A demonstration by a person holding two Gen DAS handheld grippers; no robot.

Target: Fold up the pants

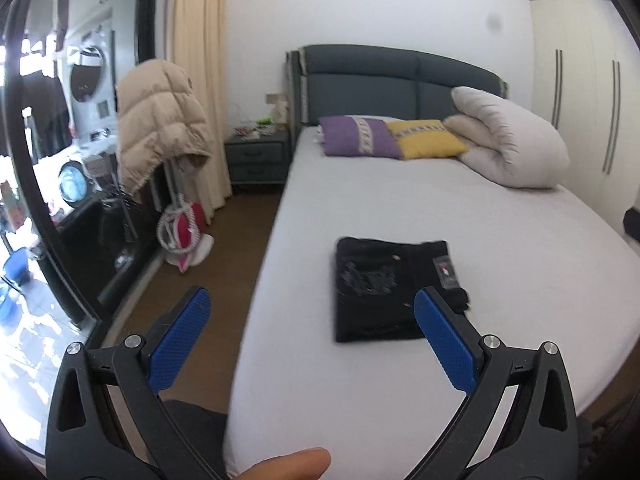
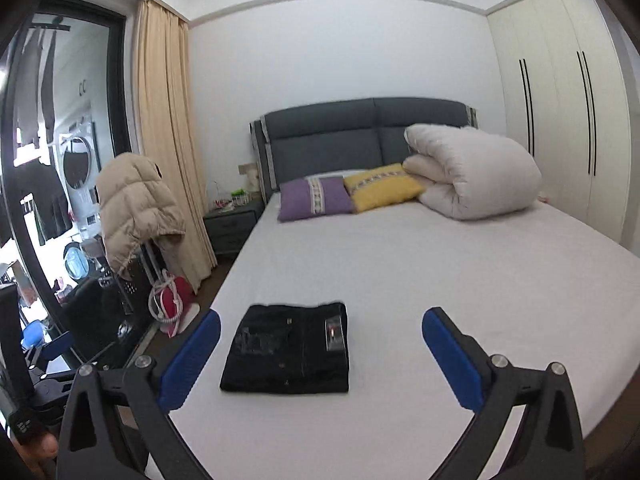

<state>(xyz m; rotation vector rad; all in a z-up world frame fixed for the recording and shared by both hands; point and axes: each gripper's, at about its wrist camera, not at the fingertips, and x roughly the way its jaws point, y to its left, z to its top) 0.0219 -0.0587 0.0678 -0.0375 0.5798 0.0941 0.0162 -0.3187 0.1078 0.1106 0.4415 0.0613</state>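
The black pants (image 1: 384, 288) (image 2: 290, 350) lie folded into a compact rectangle on the white bed sheet (image 1: 500, 248) (image 2: 460, 280), near the foot of the bed, with a small label showing on top. My left gripper (image 1: 312, 304) hangs above and short of them, its blue pads (image 1: 180, 340) spread wide and empty. My right gripper (image 2: 322, 326) also stands open and empty, raised back from the pants, blue pads (image 2: 452, 360) far apart. Neither gripper touches the cloth. A fingertip shows at the bottom of the left wrist view.
A purple pillow (image 2: 314, 198), a yellow pillow (image 2: 380, 186) and a rolled white duvet (image 2: 472, 172) sit by the grey headboard (image 2: 360, 136). A beige puffer jacket (image 2: 132, 208) hangs at the left by the glass door, with a nightstand (image 2: 230, 228) and a wardrobe (image 2: 560, 120).
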